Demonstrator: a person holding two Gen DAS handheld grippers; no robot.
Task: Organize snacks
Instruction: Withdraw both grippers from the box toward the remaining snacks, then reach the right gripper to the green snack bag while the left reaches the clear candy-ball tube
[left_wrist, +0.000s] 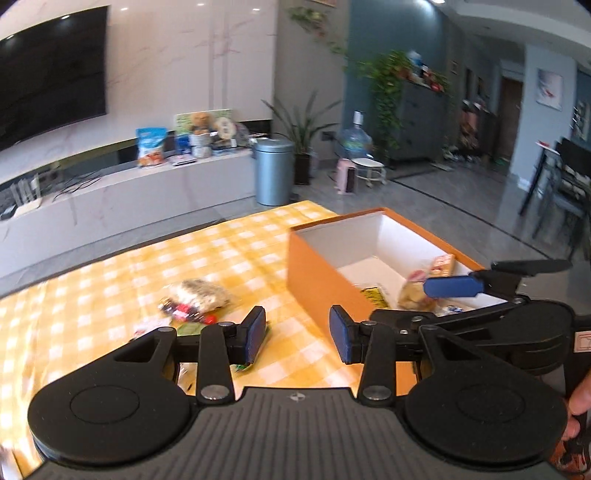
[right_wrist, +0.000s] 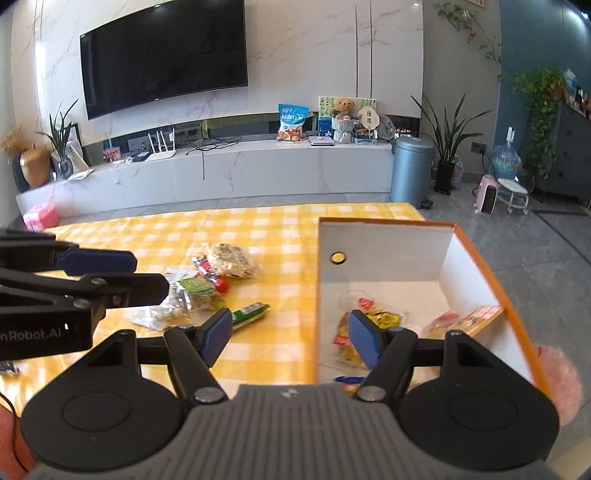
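Two empty tools (right_wrist: 290, 338) over one orange box (right_wrist: 491, 275), several snack packets (right_wrist: 232, 260).

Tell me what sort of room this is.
Most likely a home living room: a wall-mounted television above a long low media console, potted houseplants, and a water jug on the floor.

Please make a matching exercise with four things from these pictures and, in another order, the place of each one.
Things:
1. green stick snack
2. yellow packet
3. teddy bear
4. grey bin

Places:
A. on the floor
B. inside the orange box
C. on the checked cloth
D. on the white shelf under the television

Pairs: 1-C, 2-B, 3-D, 4-A
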